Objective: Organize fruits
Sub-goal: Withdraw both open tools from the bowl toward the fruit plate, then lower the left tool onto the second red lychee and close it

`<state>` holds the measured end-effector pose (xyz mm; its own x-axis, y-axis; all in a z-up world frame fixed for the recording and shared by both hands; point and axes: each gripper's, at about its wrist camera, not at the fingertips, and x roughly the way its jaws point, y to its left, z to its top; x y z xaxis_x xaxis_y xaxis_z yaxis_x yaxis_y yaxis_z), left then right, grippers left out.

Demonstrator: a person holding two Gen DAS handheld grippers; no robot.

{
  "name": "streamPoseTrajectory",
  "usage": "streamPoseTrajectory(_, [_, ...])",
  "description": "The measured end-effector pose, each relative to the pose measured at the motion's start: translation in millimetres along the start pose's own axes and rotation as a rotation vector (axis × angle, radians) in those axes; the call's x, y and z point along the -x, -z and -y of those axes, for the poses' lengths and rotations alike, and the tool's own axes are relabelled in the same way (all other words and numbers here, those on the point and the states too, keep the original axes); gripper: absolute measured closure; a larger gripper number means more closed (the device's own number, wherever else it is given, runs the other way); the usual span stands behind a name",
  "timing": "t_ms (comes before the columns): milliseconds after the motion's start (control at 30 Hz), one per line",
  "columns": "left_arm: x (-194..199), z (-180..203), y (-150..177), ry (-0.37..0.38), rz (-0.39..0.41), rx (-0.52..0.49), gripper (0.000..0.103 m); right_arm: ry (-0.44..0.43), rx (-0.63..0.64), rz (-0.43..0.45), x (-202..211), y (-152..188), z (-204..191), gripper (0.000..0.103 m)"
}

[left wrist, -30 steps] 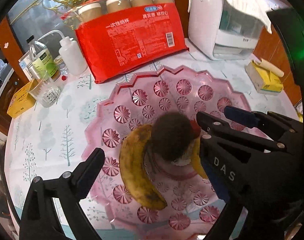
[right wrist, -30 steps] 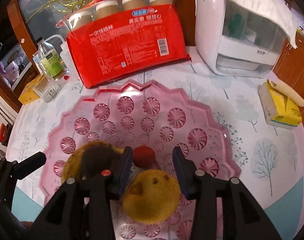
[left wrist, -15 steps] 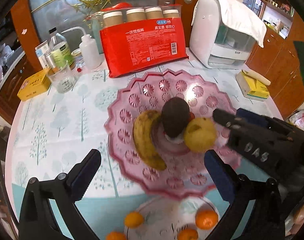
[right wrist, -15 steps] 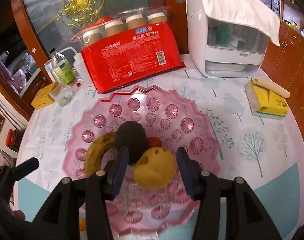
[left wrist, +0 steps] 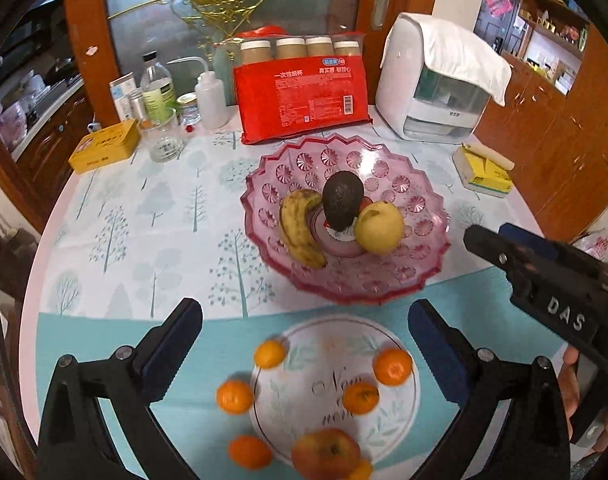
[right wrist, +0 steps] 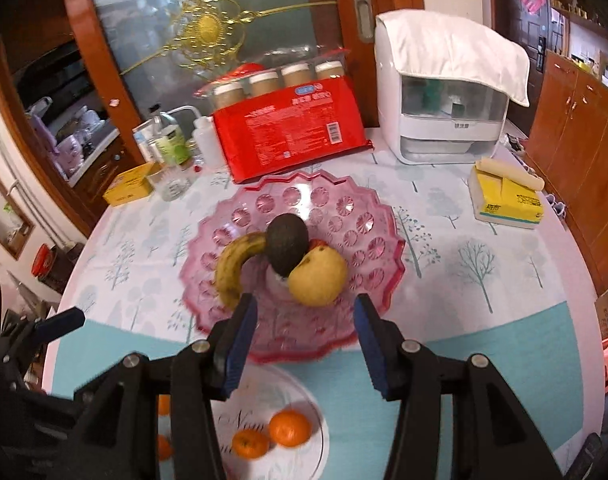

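Note:
A pink glass bowl [left wrist: 420, 208] [right wrist: 368, 208] holds a banana [left wrist: 297, 220] [right wrist: 233, 268], a dark avocado [left wrist: 342, 198] [right wrist: 287, 244], a yellow pear [left wrist: 380, 226] [right wrist: 320, 276] and a small red fruit [right wrist: 315, 243]. A white plate [left wrist: 304, 412] [right wrist: 299, 408] in front carries several mandarins [left wrist: 392, 366] [right wrist: 289, 428] and a red apple [left wrist: 326, 454]; other mandarins [left wrist: 234, 396] lie beside it. My left gripper [left wrist: 304, 336] is open and empty above the plate. My right gripper [right wrist: 304, 340] is open and empty at the bowl's near rim; it also shows in the left wrist view [left wrist: 544, 280].
A red cup package [left wrist: 304, 100], a white appliance [left wrist: 436, 84], bottles [left wrist: 157, 88], a glass [left wrist: 161, 140] and a yellow tin [left wrist: 103, 146] line the table's back. A yellow tissue pack [left wrist: 484, 172] lies at the right.
Both grippers have pulled back and up from the bowl. The right gripper has let go of the pear, which now rests in the bowl. The white plate has come into view.

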<state>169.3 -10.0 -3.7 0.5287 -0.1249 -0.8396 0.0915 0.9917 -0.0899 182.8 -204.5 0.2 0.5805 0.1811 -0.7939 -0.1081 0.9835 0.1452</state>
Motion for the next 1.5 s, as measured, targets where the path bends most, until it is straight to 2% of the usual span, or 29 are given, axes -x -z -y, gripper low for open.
streamPoseTrajectory(433, [57.0,3.1,50.7,-0.039,0.033,0.029,0.001,-0.047,0.085,0.002,59.4,52.7,-5.0,0.049])
streamPoseTrajectory(667, [71.1,3.4,78.8,-0.045,0.027,0.037,0.001,-0.049,0.105,0.004,78.7,79.7,-4.2,0.049])
streamPoseTrajectory(800, [75.1,0.7,96.7,-0.076,0.024,0.049,0.001,-0.052,0.111,0.0,80.9,93.4,-6.3,0.049])
streamPoseTrajectory(1100, [56.5,-8.3,139.1,-0.104,-0.059,0.046,0.001,-0.063,0.134,-0.071,61.7,130.9,-13.9,0.049])
streamPoseTrajectory(1500, [21.0,-11.5,184.8,-0.07,-0.148,0.04,0.001,-0.102,0.144,-0.169,33.7,160.2,-24.2,0.049])
